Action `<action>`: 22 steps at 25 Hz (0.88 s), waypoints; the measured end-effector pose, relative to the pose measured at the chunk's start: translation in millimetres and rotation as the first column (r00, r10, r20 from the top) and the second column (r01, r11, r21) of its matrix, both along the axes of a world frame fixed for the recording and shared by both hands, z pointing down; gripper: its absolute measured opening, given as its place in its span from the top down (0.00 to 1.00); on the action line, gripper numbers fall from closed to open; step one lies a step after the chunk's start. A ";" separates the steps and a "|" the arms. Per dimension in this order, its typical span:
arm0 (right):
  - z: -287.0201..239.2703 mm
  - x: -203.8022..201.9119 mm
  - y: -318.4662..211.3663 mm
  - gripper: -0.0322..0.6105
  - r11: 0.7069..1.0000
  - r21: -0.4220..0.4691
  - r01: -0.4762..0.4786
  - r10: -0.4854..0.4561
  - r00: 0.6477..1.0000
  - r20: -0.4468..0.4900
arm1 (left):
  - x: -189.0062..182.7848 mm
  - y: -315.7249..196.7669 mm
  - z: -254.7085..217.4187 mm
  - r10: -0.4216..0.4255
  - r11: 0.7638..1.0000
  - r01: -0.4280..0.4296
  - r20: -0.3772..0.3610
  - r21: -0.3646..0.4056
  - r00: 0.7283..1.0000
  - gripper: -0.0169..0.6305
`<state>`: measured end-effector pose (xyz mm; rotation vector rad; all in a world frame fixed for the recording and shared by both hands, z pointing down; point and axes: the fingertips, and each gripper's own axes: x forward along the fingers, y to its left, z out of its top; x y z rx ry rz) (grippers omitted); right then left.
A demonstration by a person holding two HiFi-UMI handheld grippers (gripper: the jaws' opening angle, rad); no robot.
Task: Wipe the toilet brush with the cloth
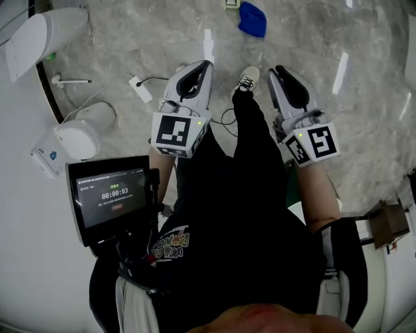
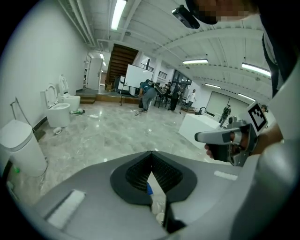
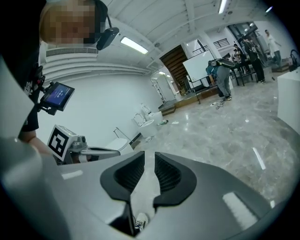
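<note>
The wiping has not begun; the person stands on the marble floor [image 1: 364, 52] with both tools held out at waist height and nothing picked up. The left gripper [image 1: 203, 69] has its jaws together at the tips with nothing between them; the right gripper [image 1: 278, 71] has its jaws a narrow gap apart, and that gap is empty too.

The blue cloth [image 1: 252, 19] lies crumpled on the floor well ahead, beyond the person's shoe [image 1: 247, 78]. What looks like the toilet brush [image 1: 73, 81], a thin white stick with a rounded end, lies on the floor off to the left near the toilet [image 1: 39, 32], well apart from the cloth; it is too small to be sure of.

The step in hand is, I judge, the approach to fetch both things. The next move calls for stepping forward and bending low; one gripper must spread its jaws wider and pinch a fold of the cloth, while the other takes the brush by its handle, so the left one has to open first.
</note>
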<state>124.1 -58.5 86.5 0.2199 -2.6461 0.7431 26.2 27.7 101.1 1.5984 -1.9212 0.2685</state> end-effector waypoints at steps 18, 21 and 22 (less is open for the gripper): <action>300.9 -77.7 -16.1 0.71 0.949 0.288 0.128 -0.077 0.980 -0.184 | -122.6 -16.0 219.0 -0.058 0.991 0.015 0.323 0.133 0.945 0.96; 360.5 -86.2 -25.7 0.67 0.938 0.318 0.137 -0.070 0.974 -0.215 | -136.8 -17.4 264.8 -0.121 0.986 0.081 0.284 0.147 0.951 0.96; 381.2 -88.6 -29.4 0.67 0.936 0.325 0.134 -0.060 0.972 -0.228 | -144.3 -18.7 276.4 -0.162 0.979 0.121 0.261 0.164 0.952 0.96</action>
